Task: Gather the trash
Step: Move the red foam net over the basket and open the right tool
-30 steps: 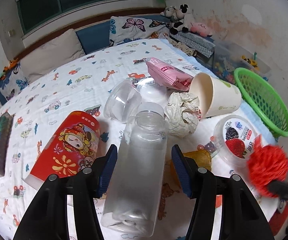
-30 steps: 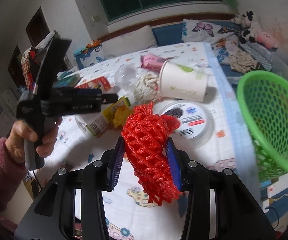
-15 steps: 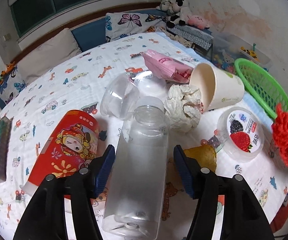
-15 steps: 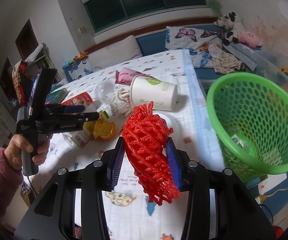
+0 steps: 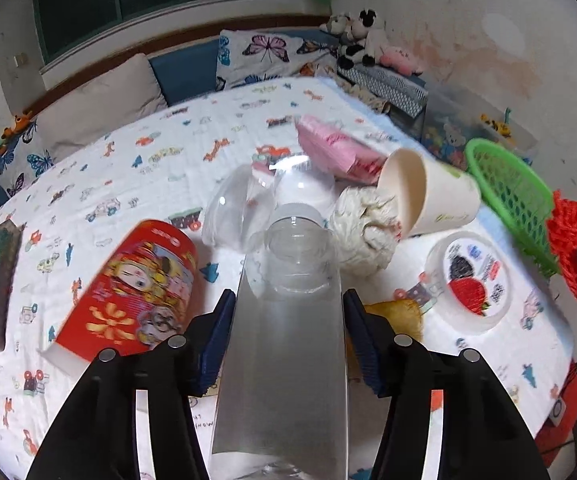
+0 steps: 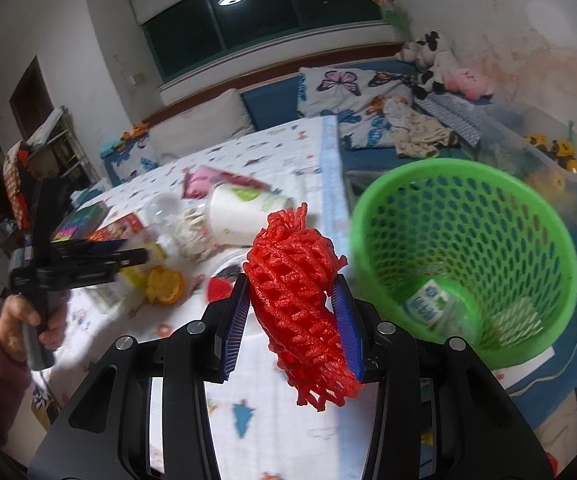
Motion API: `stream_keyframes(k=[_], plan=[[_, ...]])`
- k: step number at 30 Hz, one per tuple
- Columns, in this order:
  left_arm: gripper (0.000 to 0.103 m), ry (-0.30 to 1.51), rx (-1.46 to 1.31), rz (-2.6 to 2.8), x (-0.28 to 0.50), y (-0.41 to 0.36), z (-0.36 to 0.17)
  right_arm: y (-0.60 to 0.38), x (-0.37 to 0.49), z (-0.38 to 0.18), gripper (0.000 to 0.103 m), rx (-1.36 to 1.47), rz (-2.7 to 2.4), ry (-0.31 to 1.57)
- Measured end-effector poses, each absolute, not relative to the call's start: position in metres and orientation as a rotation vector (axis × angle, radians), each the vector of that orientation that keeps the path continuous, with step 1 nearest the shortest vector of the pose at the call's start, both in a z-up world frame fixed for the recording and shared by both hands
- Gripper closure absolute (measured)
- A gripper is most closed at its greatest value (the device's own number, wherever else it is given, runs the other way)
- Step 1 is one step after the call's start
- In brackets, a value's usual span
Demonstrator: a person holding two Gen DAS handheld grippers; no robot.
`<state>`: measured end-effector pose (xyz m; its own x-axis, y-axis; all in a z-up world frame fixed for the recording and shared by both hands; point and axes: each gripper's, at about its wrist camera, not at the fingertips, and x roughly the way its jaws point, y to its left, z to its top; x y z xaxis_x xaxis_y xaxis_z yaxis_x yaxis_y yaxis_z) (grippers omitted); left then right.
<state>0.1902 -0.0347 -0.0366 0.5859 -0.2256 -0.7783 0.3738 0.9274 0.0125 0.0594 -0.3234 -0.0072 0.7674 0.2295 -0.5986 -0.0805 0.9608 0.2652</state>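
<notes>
Your right hand-held gripper (image 6: 294, 322) is clamped on the red foam net (image 6: 296, 300), held over the bed (image 6: 272, 412) edge, short of the green basket (image 6: 464, 256) on the floor. Let go now and the light net would likely drop onto the bed or catch the rim. Your left hand-held gripper (image 5: 288, 336) has its pads against the clear bottle (image 5: 288, 344) lying on the bed; the smooth plastic could squirt out if the squeeze is weak, knocking the red cup (image 5: 128, 292) beside it.
</notes>
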Motion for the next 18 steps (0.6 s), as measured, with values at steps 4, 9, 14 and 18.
stream_keyframes(k=[4,9,14,18], plan=[[0.05,0.854,0.154,-0.383,0.181,-0.031,-0.021,-0.344,0.068,-0.01,0.06,0.226,0.114,0.688],[0.05,0.831,0.126,-0.434,0.168,-0.031,0.0,-0.374,0.081,-0.022,0.06,0.234,0.044,0.723],[0.05,0.79,0.134,-0.499,0.158,-0.046,0.02,-0.394,0.093,-0.035,0.059,0.227,-0.012,0.757],[0.05,0.776,0.14,-0.563,0.157,-0.071,0.034,-0.41,0.104,-0.042,0.058,0.223,-0.041,0.774]])
